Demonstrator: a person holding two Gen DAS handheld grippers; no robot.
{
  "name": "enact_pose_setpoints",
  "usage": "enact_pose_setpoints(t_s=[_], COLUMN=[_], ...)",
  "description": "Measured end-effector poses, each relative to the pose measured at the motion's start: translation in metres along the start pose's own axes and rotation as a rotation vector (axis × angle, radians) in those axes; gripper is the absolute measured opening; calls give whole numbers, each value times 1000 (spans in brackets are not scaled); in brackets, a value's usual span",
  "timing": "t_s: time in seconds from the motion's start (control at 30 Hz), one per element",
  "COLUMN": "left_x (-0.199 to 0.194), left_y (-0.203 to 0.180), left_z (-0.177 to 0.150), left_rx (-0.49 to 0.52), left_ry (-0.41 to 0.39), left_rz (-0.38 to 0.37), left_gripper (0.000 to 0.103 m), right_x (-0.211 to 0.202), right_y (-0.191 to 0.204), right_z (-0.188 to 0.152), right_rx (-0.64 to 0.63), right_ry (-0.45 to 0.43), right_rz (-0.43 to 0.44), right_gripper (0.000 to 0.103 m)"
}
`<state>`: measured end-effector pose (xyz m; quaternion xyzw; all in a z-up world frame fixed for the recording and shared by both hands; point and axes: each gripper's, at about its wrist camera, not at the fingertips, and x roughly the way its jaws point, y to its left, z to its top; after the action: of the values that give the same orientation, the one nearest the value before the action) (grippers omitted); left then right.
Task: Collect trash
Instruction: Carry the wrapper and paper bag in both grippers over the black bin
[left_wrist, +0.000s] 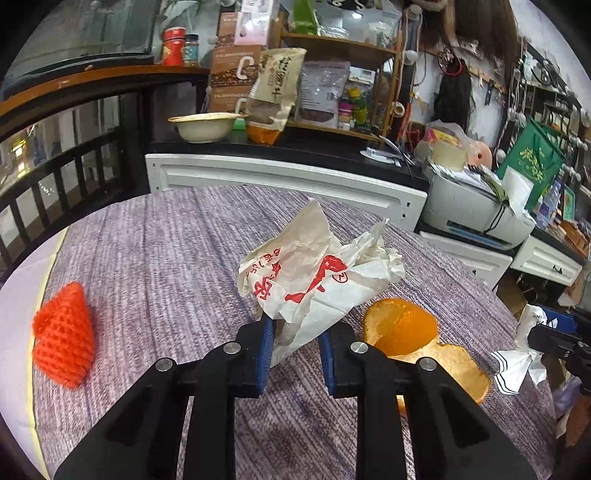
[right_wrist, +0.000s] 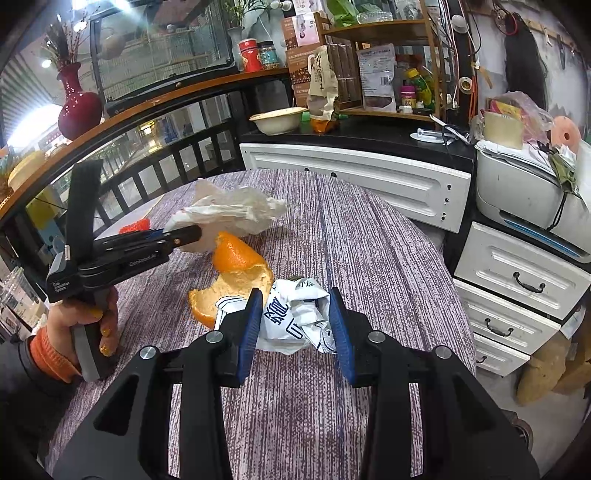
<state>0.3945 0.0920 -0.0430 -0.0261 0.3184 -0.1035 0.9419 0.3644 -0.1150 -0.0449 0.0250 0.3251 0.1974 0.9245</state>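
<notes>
1. The paper bag (left_wrist: 314, 280), crumpled white with red printed characters and a red swirl, sits near the middle of the round table (left_wrist: 166, 251). Its lower end lies between the blue pads of the left gripper (left_wrist: 295, 338), which is clamped on it. The red characters are too creased to read.
2. The white wrapper (right_wrist: 295, 317) with dark blue printing is pinched between the pads of the right gripper (right_wrist: 295, 325), at the near right part of the table. Its lettering is folded and cannot be read.
3. The orange peel (left_wrist: 402, 328) lies on the table between the two pieces of paper, just beside the bag and touching the wrapper's left edge in the right wrist view.
4. A red foam fruit net (left_wrist: 64, 336) lies well apart at the table's left edge.
5. A person's hand (right_wrist: 86, 325) with yellow nails and an orange cuff holds the left gripper's handle; its body carries small white writing reading "Data Acquisition System" and a brand word too small to make out.
6. Behind the table a white cabinet (left_wrist: 280, 181) bears a cream bowl (left_wrist: 203, 125) and a tan snack bag (left_wrist: 275, 92) with dark characters.
7. A grey printer (left_wrist: 476, 210) stands to the right, a green gift bag (left_wrist: 532, 162) with gold characters beside it.
</notes>
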Motion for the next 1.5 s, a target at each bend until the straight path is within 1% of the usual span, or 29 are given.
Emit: enact_pose_setpoints(t_s=[0.17,0.23,0.3,0.37,0.6,0.73,0.97,1.07,1.2,1.3,1.5], left_x=[-28,-37,-52,-64,-106,-120,-139,-147,-152,-154,-151], left_y=[5,6,2,-3,-25,-43,-72,-87,-108,-127,-173], left_z=[-8,-12,-19,-25,-43,-56,-75,-83,-90,-94,-103], left_rx=[-26,-48,-46,-43,-66,-35,-37,-25,-19,-13,27], left_ry=[-42,-42,-63,-80,-94,-103,-94,-104,-104,-98,-76], left_rz=[62,70,105,112,60,59,3,-5,-43,-80,-160], left_gripper=[22,22,22,22,22,22,22,22,22,22,22], right_x=[-15,-22,-29,-37,-72,-91,-122,-135,-149,-158,-171], right_y=[0,1,2,3,3,-1,-14,-22,-35,-51,-90], right_z=[-5,-9,-14,-19,-43,-60,-88,-98,-113,-123,-150], right_rx=[6,4,-1,-5,-17,-14,1,11,15,48,114], right_ry=[-12,-15,-18,-17,-24,-26,-33,-45,-56,-54,-40], right_rz=[12,14,14,18,20,17,-5,-21,-78,-101,-222], right_gripper=[37,37,37,37,37,37,37,37,37,37,37])
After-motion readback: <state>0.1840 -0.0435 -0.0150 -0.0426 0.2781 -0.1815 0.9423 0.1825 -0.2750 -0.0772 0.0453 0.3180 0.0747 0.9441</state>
